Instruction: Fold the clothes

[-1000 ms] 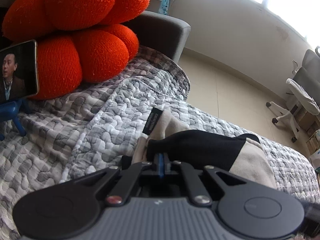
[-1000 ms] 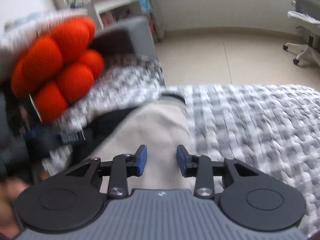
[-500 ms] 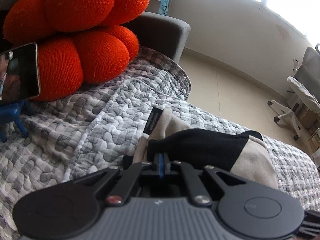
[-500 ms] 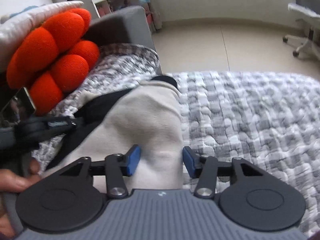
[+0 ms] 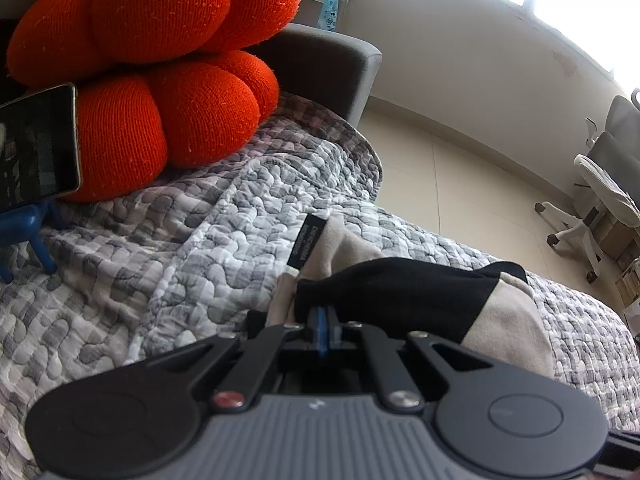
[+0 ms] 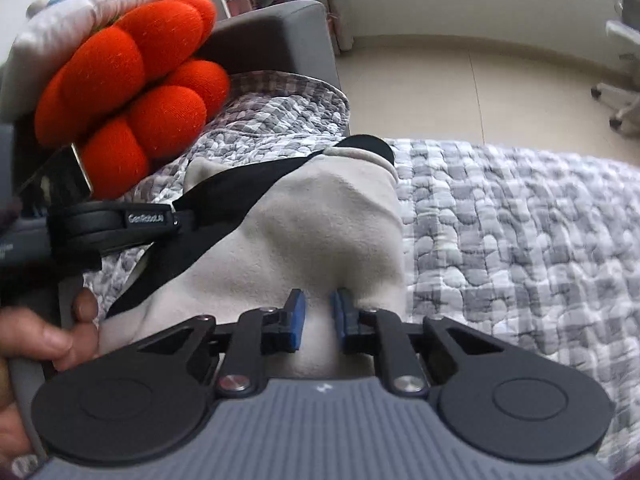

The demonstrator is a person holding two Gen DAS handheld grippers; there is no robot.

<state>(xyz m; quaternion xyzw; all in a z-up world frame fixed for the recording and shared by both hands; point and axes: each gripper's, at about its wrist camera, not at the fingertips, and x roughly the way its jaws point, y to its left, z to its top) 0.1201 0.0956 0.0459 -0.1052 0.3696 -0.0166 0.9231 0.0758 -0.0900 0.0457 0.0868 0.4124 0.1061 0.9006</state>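
A beige garment with a black panel (image 5: 400, 296) lies bunched on the grey quilted cover (image 5: 200, 260). My left gripper (image 5: 320, 316) is shut on the black edge, close to a small black label (image 5: 302, 240). In the right wrist view the garment (image 6: 320, 232) rises as a beige mound in front of my right gripper (image 6: 318, 316). Its blue pads pinch a fold of the beige cloth. The left gripper (image 6: 176, 220) shows at the left, clamped on the black strip, with a person's hand (image 6: 48, 340) on its handle.
An orange knotted cushion (image 5: 160, 60) leans on a grey upholstered end (image 5: 328, 64). A phone (image 5: 36, 144) stands on a blue holder (image 5: 28, 228) at the left. Beyond the quilt's edge (image 6: 520, 220) are pale floor and an office chair (image 5: 600, 184).
The right gripper has come down onto the beige mound and narrowed from open to pinching the cloth. The left gripper stays shut on the black edge, barely moved.
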